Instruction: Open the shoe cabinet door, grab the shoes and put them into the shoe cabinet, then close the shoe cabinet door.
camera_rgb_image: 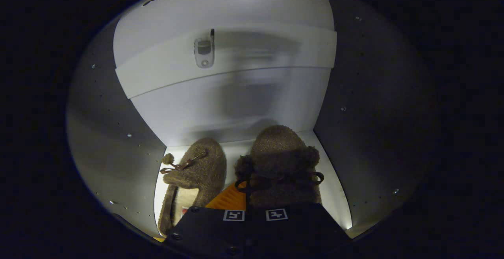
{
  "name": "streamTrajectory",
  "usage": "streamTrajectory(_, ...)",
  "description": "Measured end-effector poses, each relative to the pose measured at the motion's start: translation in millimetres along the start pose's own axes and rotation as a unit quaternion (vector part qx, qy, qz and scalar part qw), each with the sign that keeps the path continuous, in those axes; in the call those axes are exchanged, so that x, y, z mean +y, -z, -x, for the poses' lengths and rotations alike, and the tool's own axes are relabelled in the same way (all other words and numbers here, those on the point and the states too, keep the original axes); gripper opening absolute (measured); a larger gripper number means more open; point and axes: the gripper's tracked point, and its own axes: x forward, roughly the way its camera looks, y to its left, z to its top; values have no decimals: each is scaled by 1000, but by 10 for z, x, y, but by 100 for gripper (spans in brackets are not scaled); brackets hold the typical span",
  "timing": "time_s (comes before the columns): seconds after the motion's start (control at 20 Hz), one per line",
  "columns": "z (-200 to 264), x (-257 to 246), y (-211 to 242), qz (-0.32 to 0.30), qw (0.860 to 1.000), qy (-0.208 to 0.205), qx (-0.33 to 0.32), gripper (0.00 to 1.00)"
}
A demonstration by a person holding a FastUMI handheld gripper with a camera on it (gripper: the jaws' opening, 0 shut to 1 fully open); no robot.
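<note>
I am looking into the white shoe cabinet from its opening. Two brown fuzzy slippers rest on its lit floor, toes toward the back wall. The left slipper, with a small bow and pompom, lies free beside my fingers. The right slipper sits just ahead of my gripper. Its dark lace and furry collar drape over my fingertips and hide them. My fingers stand close together and appear to pinch the collar.
A white shelf spans the cabinet above the slippers, with a small grey device fixed to its front edge. Grey side walls with peg holes close in on the left and right.
</note>
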Motion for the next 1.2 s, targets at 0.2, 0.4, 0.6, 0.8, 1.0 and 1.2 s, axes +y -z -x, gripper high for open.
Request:
streamTrajectory(0.2, -220, -45, 150, 7, 999, 20, 35, 5)
streamTrajectory(0.4, -219, -58, 98, -2, 999, 21, 27, 6)
streamTrajectory(0.6, -119, -40, 151, 6, 999, 15, 32, 33)
streamTrajectory(0.8, 153, -25, 152, 7, 1000, 15, 12, 87)
streamTrajectory(1.0, 554, -28, 187, 5, 1000, 13, -13, 90)
streamTrajectory(1.2, 1287, 24, 197, 12, 998, 2, -64, 97)
